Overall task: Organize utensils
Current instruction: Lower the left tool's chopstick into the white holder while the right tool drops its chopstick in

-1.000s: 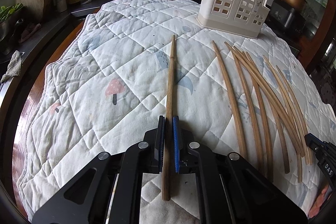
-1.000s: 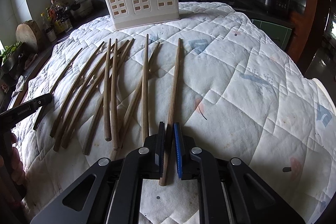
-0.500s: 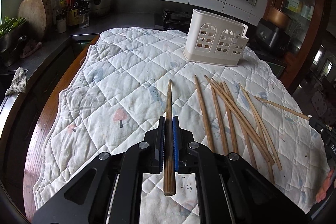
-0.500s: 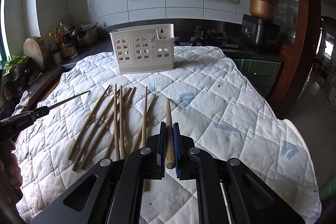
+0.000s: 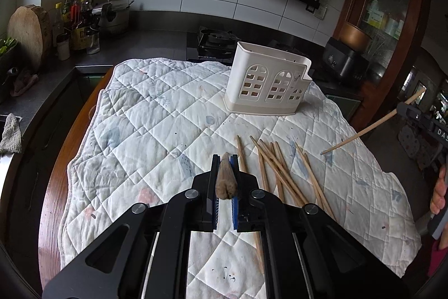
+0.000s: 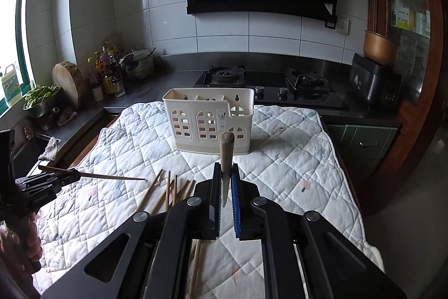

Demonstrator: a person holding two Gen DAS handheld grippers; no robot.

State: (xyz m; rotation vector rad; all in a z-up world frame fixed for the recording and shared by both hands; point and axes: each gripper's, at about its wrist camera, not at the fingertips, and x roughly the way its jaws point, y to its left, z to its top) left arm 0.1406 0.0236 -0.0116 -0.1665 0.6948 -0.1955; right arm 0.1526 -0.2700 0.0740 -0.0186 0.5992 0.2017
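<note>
A: Where are the left tongs (image 5: 225,161)?
B: Raised above the quilted mat (image 5: 145,131) and tilted downward, pinching one chopstick (image 5: 226,181). In the left wrist view its blunt end points back at the camera, between the blue pads.
A: And the right tongs (image 6: 225,170)?
B: Also clamped, on a second chopstick (image 6: 226,150). It stands nearly upright between the pads, its thick end showing against the front of the white utensil holder (image 6: 208,119).
A: Can each hand be seen from the other side?
B: Partly. In the right wrist view the left tongs come in from the left edge, with their chopstick lying almost level over the mat and fingers (image 6: 16,240) wrapped round the handle below. In the left wrist view the right tongs are at the right edge, their stick slanting down toward the mat.
A: The rest of the utensils?
B: A loose bunch of chopsticks (image 5: 280,170) lies on the mat, near the holder's front but apart from it. The holder sits upright at the far end of the mat, before the stove (image 6: 268,80).
</note>
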